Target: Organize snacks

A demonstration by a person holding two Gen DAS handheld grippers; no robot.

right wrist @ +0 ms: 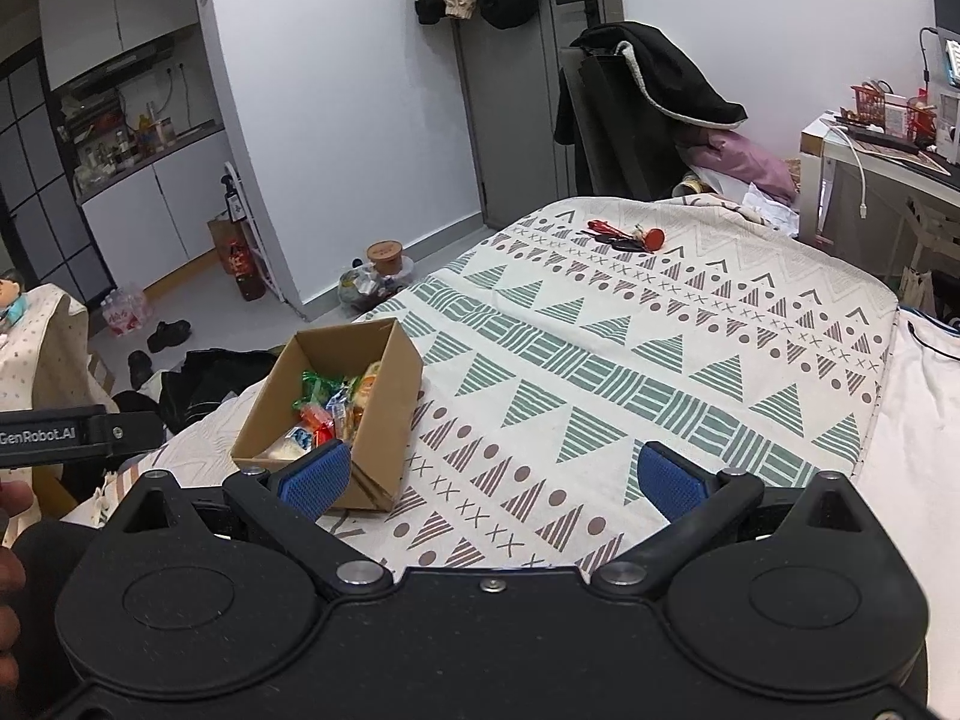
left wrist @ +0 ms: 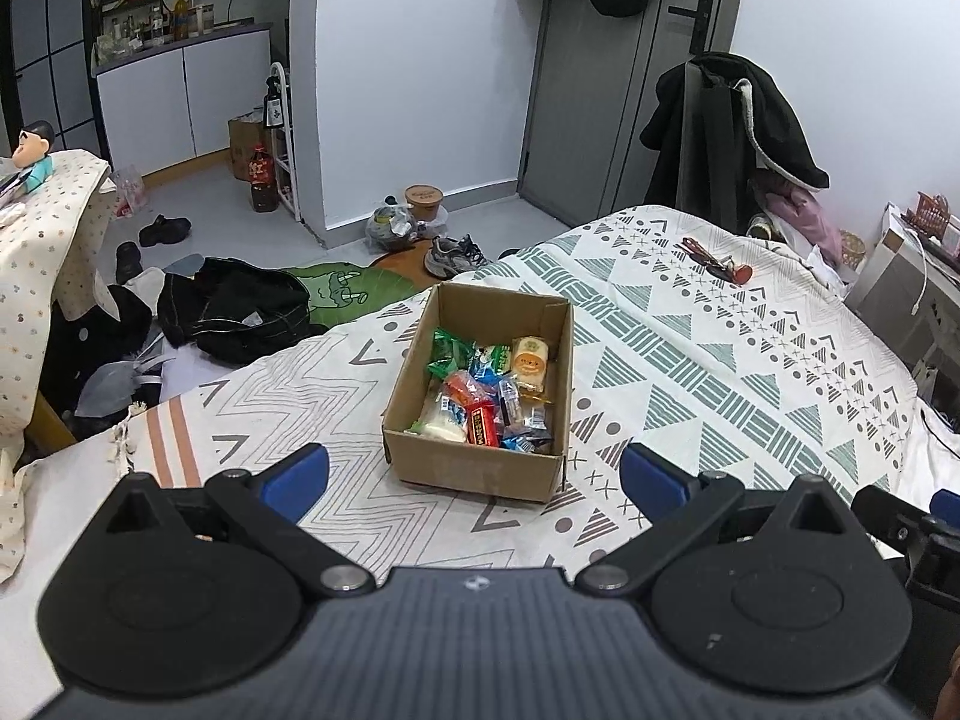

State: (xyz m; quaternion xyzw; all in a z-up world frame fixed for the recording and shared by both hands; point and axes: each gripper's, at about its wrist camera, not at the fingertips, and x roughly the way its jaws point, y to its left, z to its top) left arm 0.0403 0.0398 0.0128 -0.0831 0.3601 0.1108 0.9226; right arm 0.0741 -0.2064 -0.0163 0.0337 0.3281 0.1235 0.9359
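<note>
Right now the cardboard box (left wrist: 477, 387) is sitting on the bed (left wrist: 690, 360), on its patterned cover, with the wrapped snacks (left wrist: 486, 396) lying heaped inside it. The left gripper (left wrist: 474, 474) is hovering just short of the box's near wall, its jaws standing wide apart and holding nothing. The right gripper (right wrist: 492, 474) is hanging to the right of the box, jaws likewise apart and empty. The packets are looking light, crinkly and slippery, so pinching one by a sealed end would probably be holding best; the soft bread-like pieces may be squashing easily.
</note>
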